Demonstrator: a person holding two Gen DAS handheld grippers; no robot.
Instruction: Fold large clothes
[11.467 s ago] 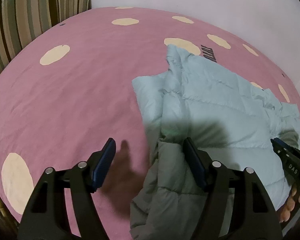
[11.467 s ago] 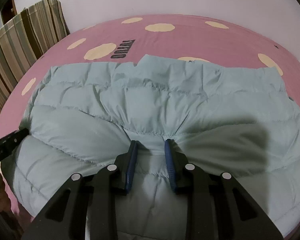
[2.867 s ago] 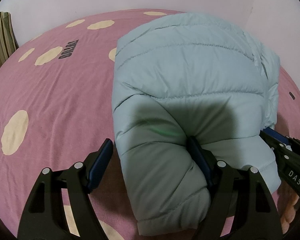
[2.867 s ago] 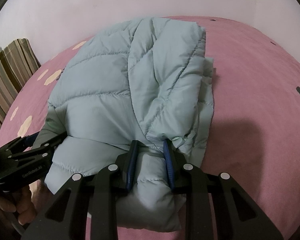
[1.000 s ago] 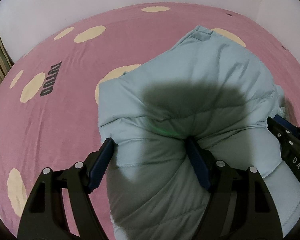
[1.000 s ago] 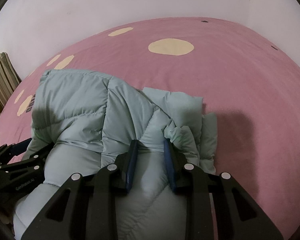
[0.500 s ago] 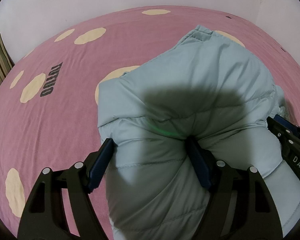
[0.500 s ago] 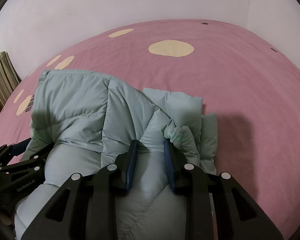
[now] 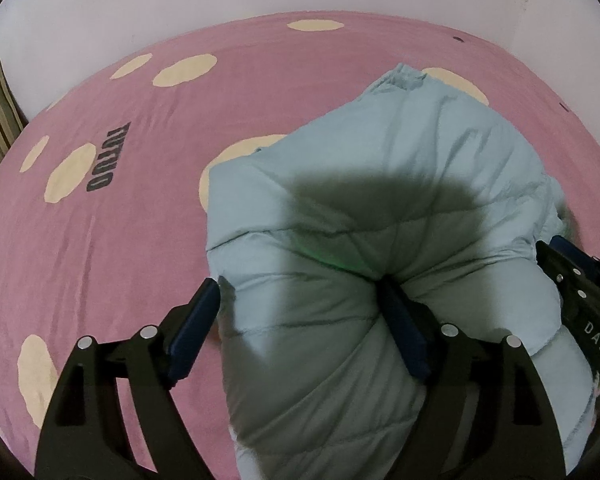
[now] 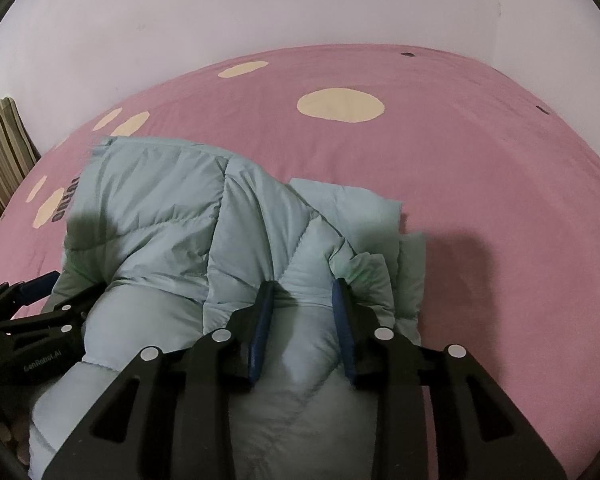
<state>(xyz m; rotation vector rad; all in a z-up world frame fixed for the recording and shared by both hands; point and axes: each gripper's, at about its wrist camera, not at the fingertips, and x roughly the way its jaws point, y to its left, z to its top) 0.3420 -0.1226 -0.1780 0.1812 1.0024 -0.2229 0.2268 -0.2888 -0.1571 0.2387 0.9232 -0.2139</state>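
Observation:
A pale blue quilted puffer jacket (image 9: 380, 208) lies folded in a thick bundle on the pink bed cover; it also shows in the right wrist view (image 10: 172, 216). My left gripper (image 9: 300, 300) has its jaws wide apart, with a thick fold of the jacket bulging between them. My right gripper (image 10: 302, 296) is shut on a fold of the jacket near its right edge. Each gripper shows at the edge of the other's view: the right one (image 9: 580, 292), the left one (image 10: 32, 316).
The bed cover (image 9: 100, 260) is pink with cream spots and dark lettering (image 9: 108, 158). A striped cushion (image 10: 0, 148) stands at the far left. A pale wall (image 10: 300, 4) runs behind the bed.
The jacket was folded from spread flat into a bundle and laid down on the bed. Over the last second both grippers and the jacket have barely moved.

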